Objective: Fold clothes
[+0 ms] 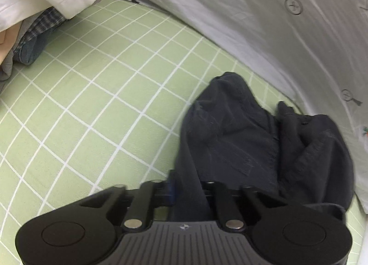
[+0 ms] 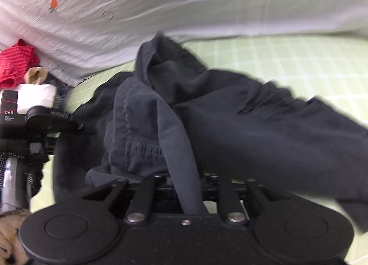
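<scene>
Both views show pinched cloth. Left wrist: the left gripper (image 1: 186,190) clamps the dark garment (image 1: 241,140), bunched on the green checked sheet (image 1: 92,104). Right wrist: the right gripper (image 2: 187,188) clenches a thin fold that could slip out, dropping the hem.

Dark garment (image 2: 230,115) hides both tongs' tips (blurred toward its right edge).

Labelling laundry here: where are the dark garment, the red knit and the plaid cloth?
dark garment (image 2: 264,127), right wrist view, main body.
red knit (image 2: 16,62), right wrist view, ribbed middle.
plaid cloth (image 1: 42,24), left wrist view, exposed fold.
</scene>
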`<state>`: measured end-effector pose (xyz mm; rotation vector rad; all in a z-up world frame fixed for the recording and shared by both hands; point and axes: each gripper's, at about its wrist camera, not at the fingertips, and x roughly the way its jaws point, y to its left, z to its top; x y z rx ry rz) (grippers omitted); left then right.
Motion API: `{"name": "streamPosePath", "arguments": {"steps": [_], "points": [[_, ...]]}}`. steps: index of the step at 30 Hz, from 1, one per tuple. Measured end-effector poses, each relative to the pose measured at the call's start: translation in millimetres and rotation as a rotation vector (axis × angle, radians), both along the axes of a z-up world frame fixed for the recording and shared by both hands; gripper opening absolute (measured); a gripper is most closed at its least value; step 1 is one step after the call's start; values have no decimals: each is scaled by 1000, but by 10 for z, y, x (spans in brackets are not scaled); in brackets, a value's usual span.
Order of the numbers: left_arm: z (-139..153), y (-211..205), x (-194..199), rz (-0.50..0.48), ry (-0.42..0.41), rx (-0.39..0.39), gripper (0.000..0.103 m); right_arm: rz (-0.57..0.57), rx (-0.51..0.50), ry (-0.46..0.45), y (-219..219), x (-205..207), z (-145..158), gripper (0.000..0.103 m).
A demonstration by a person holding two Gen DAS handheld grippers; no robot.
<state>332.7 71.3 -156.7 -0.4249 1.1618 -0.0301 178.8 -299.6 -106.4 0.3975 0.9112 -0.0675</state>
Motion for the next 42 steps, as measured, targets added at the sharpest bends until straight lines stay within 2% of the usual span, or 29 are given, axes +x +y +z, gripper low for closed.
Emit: {"name": "streamPosePath", "arguments": {"steps": [3,6,9,10,13,15,18,20,21,22,24,26,28,29,32,35,40,42], "points": [[-29,33,-109,22,-2,-21,5,-65,-135,-15,-193,-91,111,5],[23,7,-328,10,-15,35,5,-146,-264,-17,-434,-234,215,4],[63,16,-658,3,-5,81,5,-295,-370,37,-871,-593,287,4],[77,19,-768,1,-2,96,5,-349,-374,55,-1020,-750,306,4],[75,78,-1186,5,37,90,5,-495,-325,109,-1357,-1293,326,4],[69,109,-1457,11,60,68,6,-549,-254,134,-1443,-1629,287,5],[59,167,-1720,70,54,34,9,-583,-116,96,-1460,-1943,234,6],[50,223,-1745,133,61,-2,21,-603,-27,73,-1466,-1966,202,22],[54,240,-1713,157,63,-18,24,-609,16,60,-1469,-1947,184,40],[66,254,-1682,173,60,-29,27,-611,56,45,-1459,-1890,159,54],[92,262,-1581,177,48,-21,28,-612,86,34,-1493,-1772,99,56],[86,266,-1487,176,48,-3,29,-620,64,49,-1526,-1621,29,43],[70,296,-1411,183,52,5,29,-645,68,65,-1619,-1492,-44,15],[58,309,-1374,188,55,7,28,-658,77,71,-1679,-1410,-86,11],[52,348,-1243,198,38,19,28,-655,82,71,-1801,-1091,-159,9],[42,392,-1095,208,20,30,28,-598,12,71,-1894,-631,-148,9],[95,397,-912,239,-6,44,28,-513,-4,1,-2166,411,-79,7],[134,365,-869,248,-16,54,24,-462,-28,-18,-2210,832,-26,7]]}}
